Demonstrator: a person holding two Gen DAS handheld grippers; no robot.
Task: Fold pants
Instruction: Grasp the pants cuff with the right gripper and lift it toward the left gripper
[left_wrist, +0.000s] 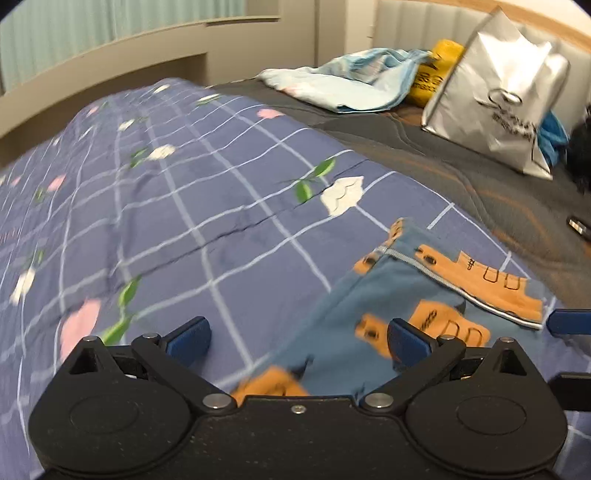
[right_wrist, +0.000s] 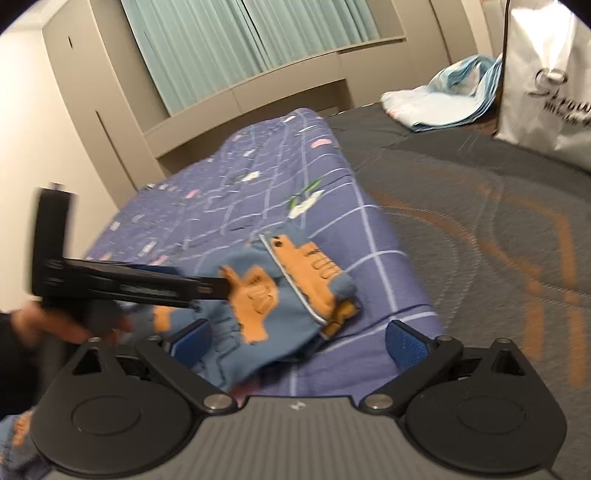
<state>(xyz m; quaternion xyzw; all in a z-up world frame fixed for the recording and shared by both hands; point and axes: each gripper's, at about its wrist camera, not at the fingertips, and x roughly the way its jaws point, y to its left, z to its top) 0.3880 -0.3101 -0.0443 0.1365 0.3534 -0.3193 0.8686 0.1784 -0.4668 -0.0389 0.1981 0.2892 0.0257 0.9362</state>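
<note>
Pants (left_wrist: 388, 295) lying lower right, soft, limp; taking waistband advised; left claw (left_wrist: 299, 341), right claw (right_wrist: 299, 341) both gaping, empty.

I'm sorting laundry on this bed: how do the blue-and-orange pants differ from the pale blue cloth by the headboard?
The pants are darker blue with orange prints; the pale blue cloth looks nearly plain. The pants lie on the checked quilt, the cloth on the grey cover. Both lie rumpled.

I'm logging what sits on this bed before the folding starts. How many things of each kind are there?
Pants: 1, blue pants
Bedding: 2, checked quilt, light blue cloth
Bags: 2, silver bag, yellow bag
Grippers: 2, left gripper, right gripper
Total: 7
</note>
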